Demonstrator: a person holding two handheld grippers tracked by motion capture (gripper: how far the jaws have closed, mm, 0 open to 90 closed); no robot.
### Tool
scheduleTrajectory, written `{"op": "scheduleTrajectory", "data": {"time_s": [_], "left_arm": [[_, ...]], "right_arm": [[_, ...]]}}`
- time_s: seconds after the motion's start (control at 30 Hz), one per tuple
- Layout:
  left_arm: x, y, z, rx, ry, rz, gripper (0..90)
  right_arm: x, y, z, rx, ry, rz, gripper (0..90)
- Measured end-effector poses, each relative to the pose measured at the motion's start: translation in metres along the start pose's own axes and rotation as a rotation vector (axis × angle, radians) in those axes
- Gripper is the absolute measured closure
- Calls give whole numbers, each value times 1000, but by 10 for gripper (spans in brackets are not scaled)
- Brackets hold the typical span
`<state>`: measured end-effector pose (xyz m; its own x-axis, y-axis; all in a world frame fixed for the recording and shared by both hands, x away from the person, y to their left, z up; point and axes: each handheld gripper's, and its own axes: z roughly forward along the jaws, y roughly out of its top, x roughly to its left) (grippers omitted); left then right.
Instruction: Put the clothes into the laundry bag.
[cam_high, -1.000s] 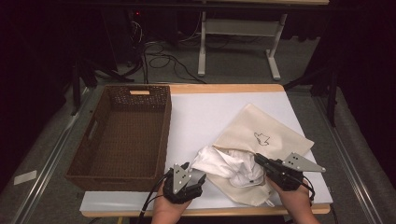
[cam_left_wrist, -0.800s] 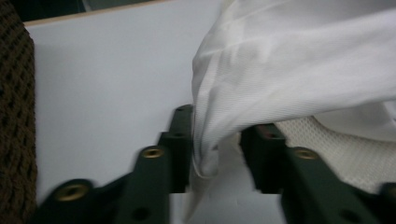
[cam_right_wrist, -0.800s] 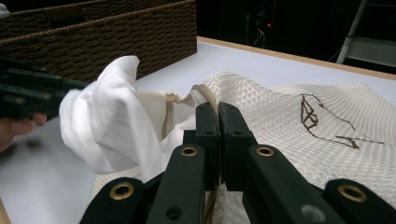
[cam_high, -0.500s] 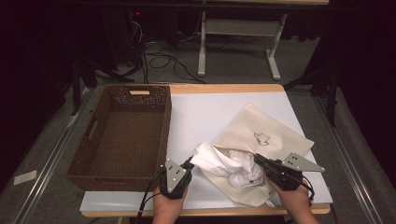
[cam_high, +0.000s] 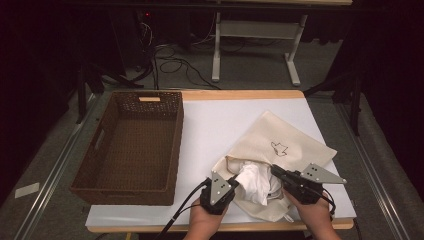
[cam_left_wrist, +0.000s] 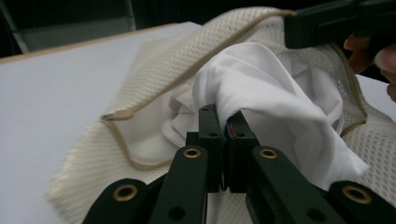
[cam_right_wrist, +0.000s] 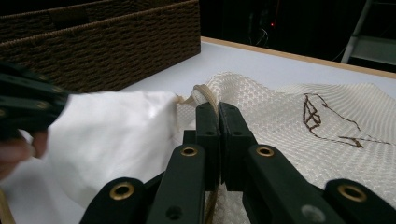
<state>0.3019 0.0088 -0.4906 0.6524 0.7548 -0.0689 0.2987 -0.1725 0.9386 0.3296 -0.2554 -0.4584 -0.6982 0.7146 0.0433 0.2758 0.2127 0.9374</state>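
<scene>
A cream mesh bag (cam_high: 280, 150) is laid flat on the white table (cam_high: 220, 120), near the front edge and to the right of a brown woven basket (cam_high: 132, 142). A white cloth (cam_high: 255, 180) is bunched up in the open mouth of the bag, half in and half out.

The left hand-held gripper (cam_high: 231, 181) is closed, and a fold of the white cloth is pinched between its jaws, as is seen in the left gripper view. The right hand-held gripper (cam_high: 276, 172) is closed too. The tan rim of the bag (cam_right_wrist: 205, 95) is clamped between its jaws, so the mouth is held.

The cloth is judged to be soft, thin and very light. It can be bent and squashed, and it will not break. It may be a bit slippery, so a thick fold is best taken, not a thin edge. The bag is soft and floppy too, and it would be dragged along with the cloth if it were not held. The firm rim is the best place to take hold of it, since the mesh may stretch or snag.
</scene>
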Motion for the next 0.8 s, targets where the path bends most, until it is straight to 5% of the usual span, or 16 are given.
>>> {"op": "scheduleTrajectory", "data": {"time_s": [0.13,0.4,0.53,0.8], "left_arm": [[-3,2,28,60,-24,-2,871],[6,10,64,115,12,-17,795],[16,5,54,97,40,-52,625],[30,-10,16,69,57,-64,586]], "right_arm": [[1,1,0,0,0,4,890],[0,1,-1,-4,7,0,890],[-1,0,-2,-5,12,-1,890],[3,1,1,0,10,-7,890]]}}
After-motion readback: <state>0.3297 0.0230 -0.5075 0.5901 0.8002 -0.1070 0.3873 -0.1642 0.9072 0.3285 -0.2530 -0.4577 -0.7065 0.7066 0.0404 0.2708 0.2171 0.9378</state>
